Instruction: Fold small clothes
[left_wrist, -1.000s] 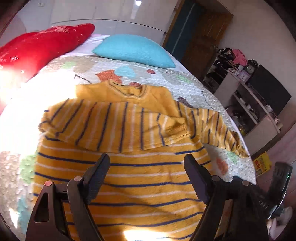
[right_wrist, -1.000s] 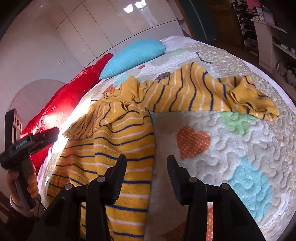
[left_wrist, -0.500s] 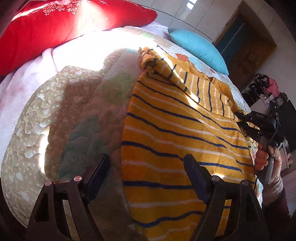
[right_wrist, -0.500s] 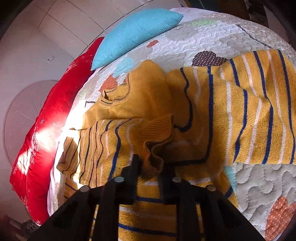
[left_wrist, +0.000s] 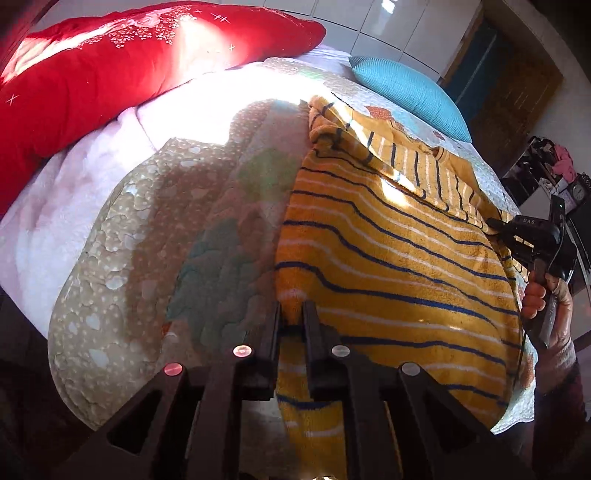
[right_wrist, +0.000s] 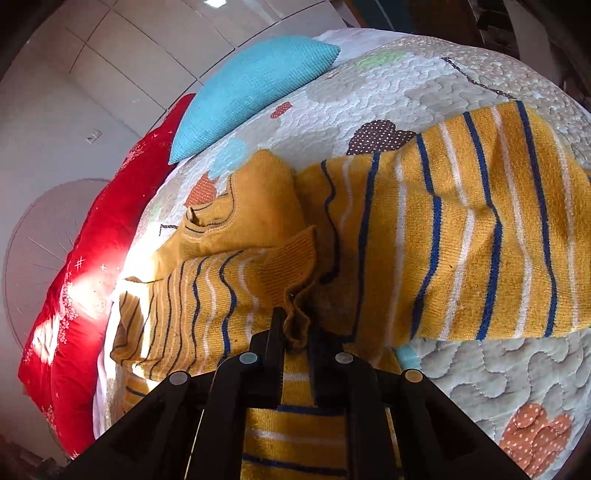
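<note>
Knit: the mustard sweater (left_wrist: 388, 258) with navy and white stripes lies flat on the quilted bedspread (left_wrist: 140, 236), body spread, its long axis running from the hem near the bed's edge toward the collar by the blue pillow (left_wrist: 410, 96).
Left side: the left gripper (left_wrist: 291, 325) has its fingers pressed together on the sweater's left side edge, low down near the hem; the red pillow (left_wrist: 110, 70) lies well beyond it.
Folded sleeve: one sleeve lies across the chest, its ribbed cuff (right_wrist: 295, 291) ending toward the right.
Right side: the right gripper (right_wrist: 295, 332) pinches that cuff, close to the armpit on that side.
Far right: the other sleeve (right_wrist: 480, 240) stretches outward over the quilt, unfolded.
Judgement: the coming fold likely turns on the body's long axis; each gripper already grips its own side.
</note>
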